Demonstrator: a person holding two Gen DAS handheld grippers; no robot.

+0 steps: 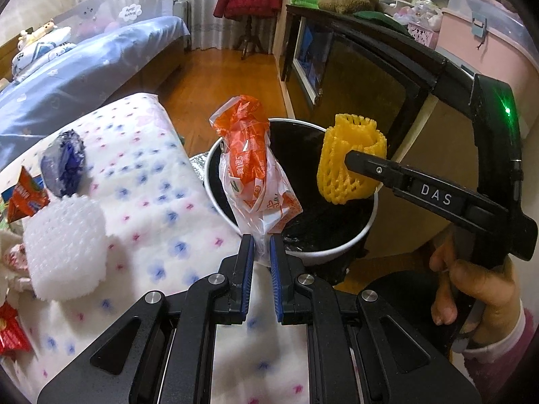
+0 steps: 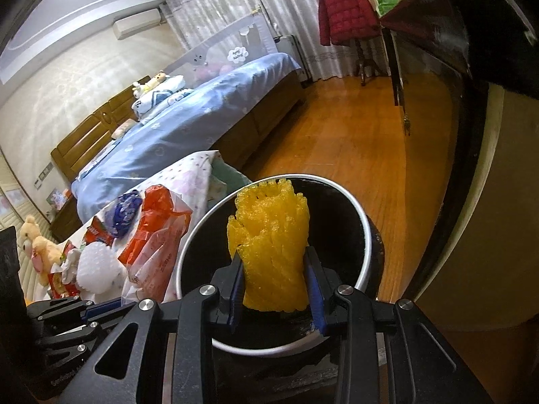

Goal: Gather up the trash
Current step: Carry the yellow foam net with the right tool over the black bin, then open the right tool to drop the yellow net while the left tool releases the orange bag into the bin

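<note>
Left gripper (image 1: pixel 262 250) pinches orange bag (image 1: pixel 256 165), right gripper (image 2: pixel 275 298) clamps yellow foam net (image 2: pixel 269 249) — both over bin (image 1: pixel 357 239), undropped. White foam net (image 1: pixel 64 242), blue wrapper (image 1: pixel 64 163), red packets (image 1: pixel 25 195) remain on blanket (image 1: pixel 161 222).

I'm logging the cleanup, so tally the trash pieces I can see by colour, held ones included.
Orange and white: 1, plastic bag
Yellow: 1, foam net
White: 1, foam net
Blue: 1, crumpled wrapper
Red: 2, snack wrappers
Total: 6
</note>
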